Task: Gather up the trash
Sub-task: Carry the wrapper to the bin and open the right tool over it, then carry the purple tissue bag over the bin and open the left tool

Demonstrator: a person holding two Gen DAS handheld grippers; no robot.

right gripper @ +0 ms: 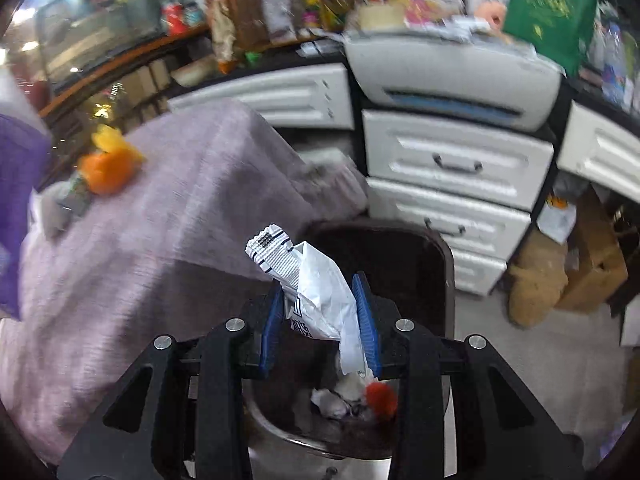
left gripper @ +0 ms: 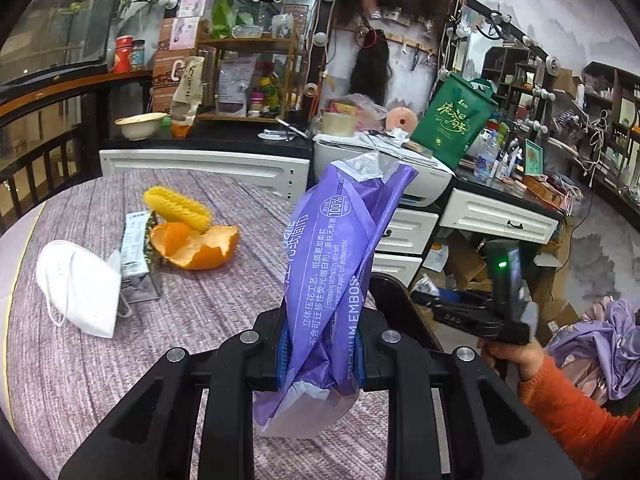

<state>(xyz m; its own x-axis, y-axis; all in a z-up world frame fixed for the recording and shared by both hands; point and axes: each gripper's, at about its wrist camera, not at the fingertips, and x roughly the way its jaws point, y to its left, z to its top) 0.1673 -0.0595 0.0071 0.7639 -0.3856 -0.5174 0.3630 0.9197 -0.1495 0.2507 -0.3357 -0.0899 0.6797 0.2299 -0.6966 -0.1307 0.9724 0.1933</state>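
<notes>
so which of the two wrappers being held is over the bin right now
The white printed wrapper, in the right tool, hangs above the dark bin with trash inside. The purple wrapper, in the left tool, is over the table.

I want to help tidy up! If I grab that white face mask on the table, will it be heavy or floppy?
The white face mask looks thin and folded flat, so it is probably very light. Its loose ear loops will likely dangle. It may bend a little when pinched, though it lies in a fairly firm shape.

table (left gripper: 100, 360) | mask (left gripper: 78, 288), carton (left gripper: 134, 252), orange peel (left gripper: 196, 242), yellow brush (left gripper: 178, 207)
</notes>
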